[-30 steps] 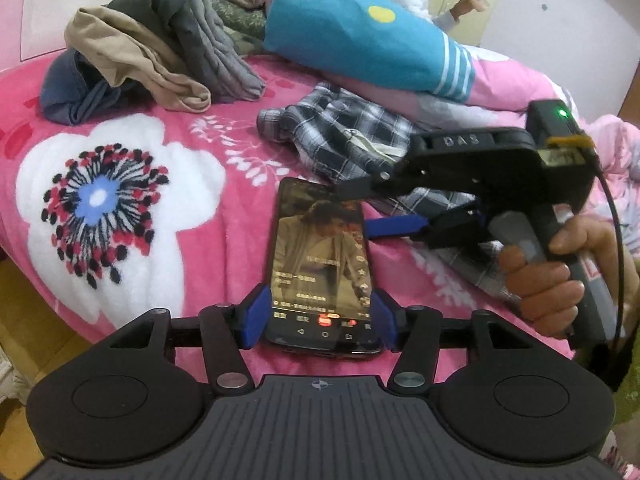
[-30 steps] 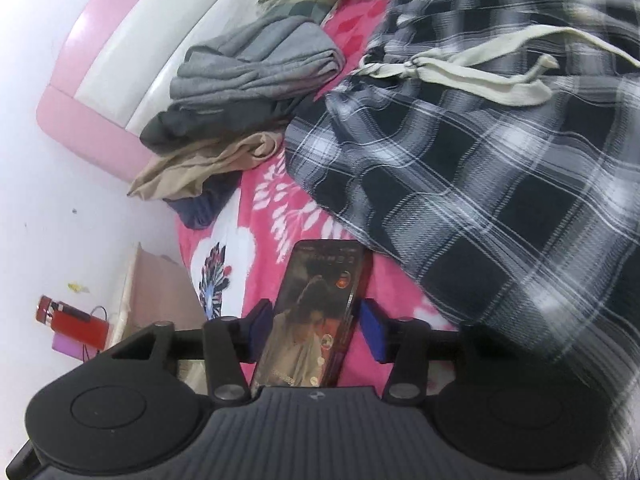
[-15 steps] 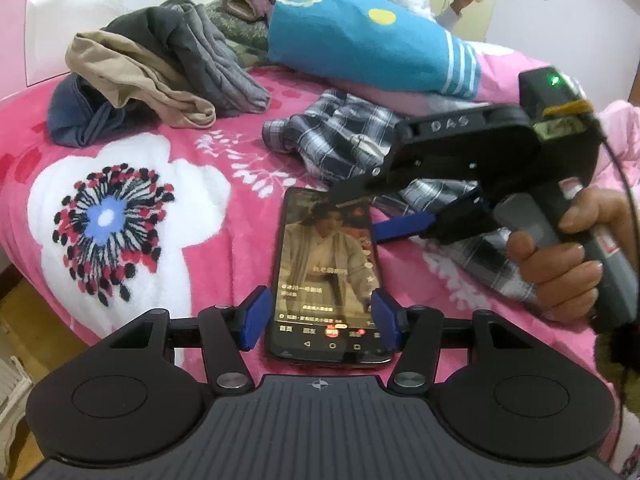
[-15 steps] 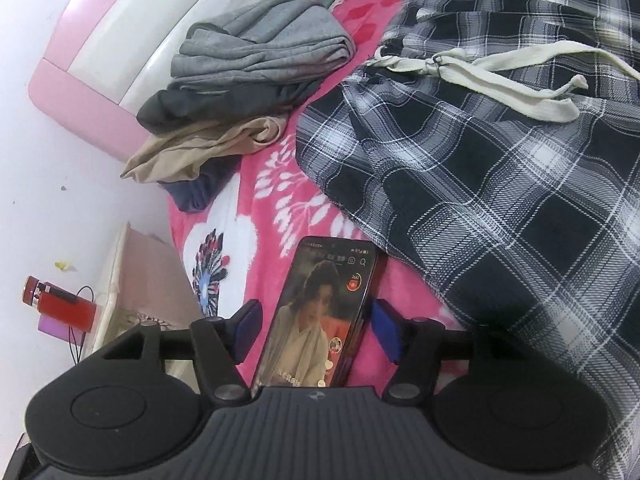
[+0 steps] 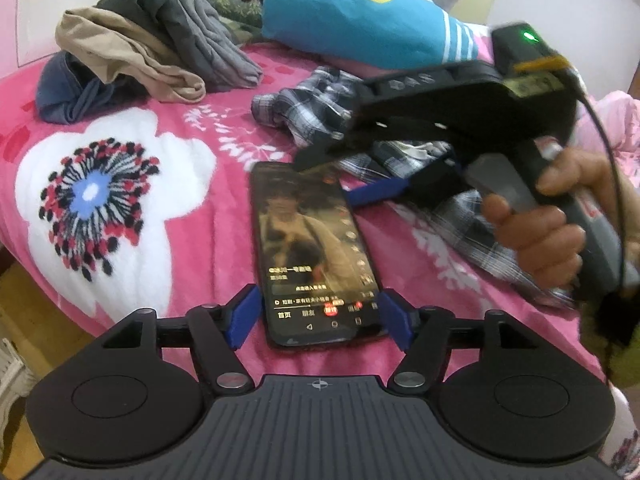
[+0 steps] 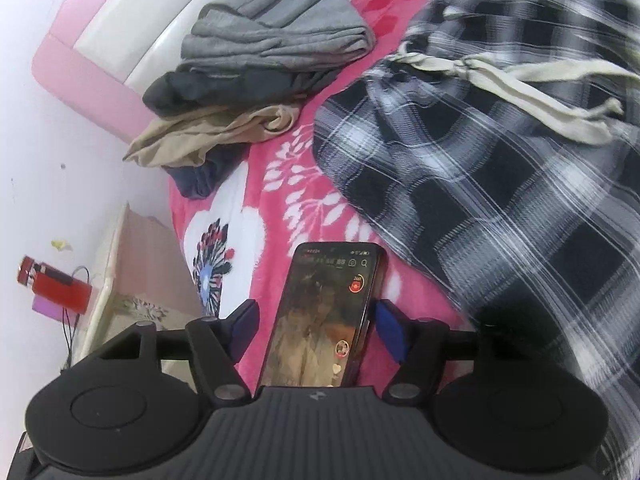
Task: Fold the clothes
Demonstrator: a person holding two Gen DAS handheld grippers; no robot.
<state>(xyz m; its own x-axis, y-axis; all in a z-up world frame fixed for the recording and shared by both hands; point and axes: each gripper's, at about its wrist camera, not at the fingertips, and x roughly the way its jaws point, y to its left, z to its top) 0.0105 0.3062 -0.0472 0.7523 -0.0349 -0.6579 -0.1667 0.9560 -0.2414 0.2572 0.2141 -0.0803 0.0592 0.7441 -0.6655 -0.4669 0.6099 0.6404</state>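
We are hovering both tools, left tool (image 5: 318,316) and right tool (image 6: 314,330), agape astride the phone (image 5: 314,252); closing risks pinching it, not the plaid garment (image 6: 500,184).

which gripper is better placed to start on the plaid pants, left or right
Probably right. The right gripper is open with the plaid pants lying just beyond its right finger. The left gripper, also open, straddles the phone, with the pants farther off.
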